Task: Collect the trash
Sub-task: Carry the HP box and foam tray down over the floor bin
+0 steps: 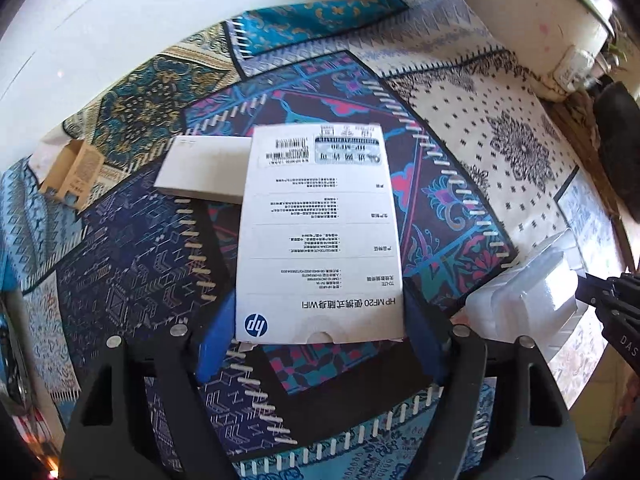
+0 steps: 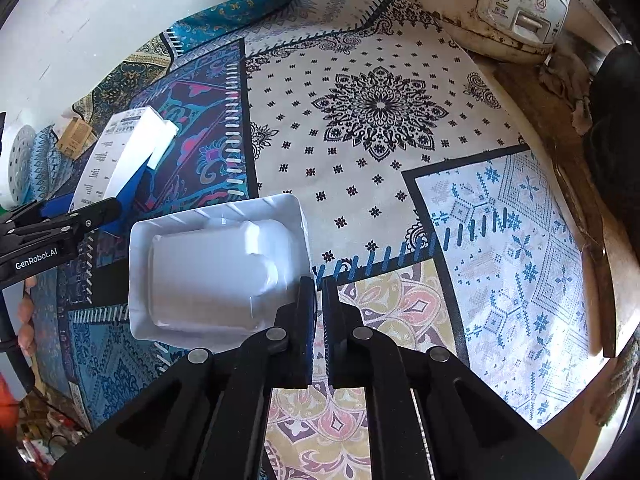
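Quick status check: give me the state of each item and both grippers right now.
White HP printed cardboard box: between the left fingers, tilted off the cloth; grip not confirmed.
Clear moulded plastic tray: rim pinched by the right fingers.
Small brown cardboard carton: lying open-ended on the cloth, untouched.
Left gripper: wide, straddling the box.
Right gripper: shut on the tray rim.

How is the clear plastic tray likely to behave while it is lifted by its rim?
The clear plastic tray looks thin and moulded, so it is probably very light and may flex or crackle. The right gripper pinches only a corner of its rim, so the tray may sag or swing. Its glossy surface suggests that it could slip from a narrow grip.
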The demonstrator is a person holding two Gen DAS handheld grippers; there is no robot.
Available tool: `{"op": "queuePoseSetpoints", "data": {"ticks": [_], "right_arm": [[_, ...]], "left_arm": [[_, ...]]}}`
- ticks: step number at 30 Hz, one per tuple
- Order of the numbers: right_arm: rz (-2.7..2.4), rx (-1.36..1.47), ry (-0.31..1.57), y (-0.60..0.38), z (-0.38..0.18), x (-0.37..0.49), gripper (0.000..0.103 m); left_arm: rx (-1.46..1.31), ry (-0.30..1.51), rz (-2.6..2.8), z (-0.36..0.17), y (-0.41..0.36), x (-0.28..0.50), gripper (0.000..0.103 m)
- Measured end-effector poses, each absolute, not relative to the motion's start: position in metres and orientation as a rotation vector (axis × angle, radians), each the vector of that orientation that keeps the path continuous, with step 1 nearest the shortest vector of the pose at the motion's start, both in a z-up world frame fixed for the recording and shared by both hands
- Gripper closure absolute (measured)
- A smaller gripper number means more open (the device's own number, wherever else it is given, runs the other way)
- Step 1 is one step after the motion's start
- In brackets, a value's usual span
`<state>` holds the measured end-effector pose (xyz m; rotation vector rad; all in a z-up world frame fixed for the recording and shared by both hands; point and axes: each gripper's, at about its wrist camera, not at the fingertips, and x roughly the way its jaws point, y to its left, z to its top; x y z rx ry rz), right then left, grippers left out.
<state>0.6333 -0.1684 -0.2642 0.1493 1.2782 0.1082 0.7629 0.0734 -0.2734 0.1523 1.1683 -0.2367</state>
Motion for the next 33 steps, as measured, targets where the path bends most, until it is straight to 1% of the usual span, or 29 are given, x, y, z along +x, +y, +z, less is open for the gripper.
{"op": "queuePoseSetpoints", "data": {"ticks": [4,9,19,25,33], "right_arm": [[0.152,0.168,1.239,-0.179,-0.250,0.634,0.099],[0.220,0.122,1.190,-0.189,-0.230,0.631,0.099],[0.365,0.010,1.133,-0.200,-0.197,0.597,0.099],[0.411,-0.002,1.112,-0.192,-0.187,0.561,0.099],[0.399,0.002,1.119,-0.176,-0.193,0.496,0.099]], "left_arm": [[0.083,1.116,-0.171,-0.253,0.078,0.749,0.027],[-0.008,1.057,-0.072,-0.228,0.080,0.719,0.027],[-0.132,0.969,0.074,-0.190,0.066,0.620,0.027],[-0.135,0.972,0.093,-0.189,0.060,0.562,0.027],[-0.119,0.978,0.075,-0.203,0.067,0.487,0.027]]}}
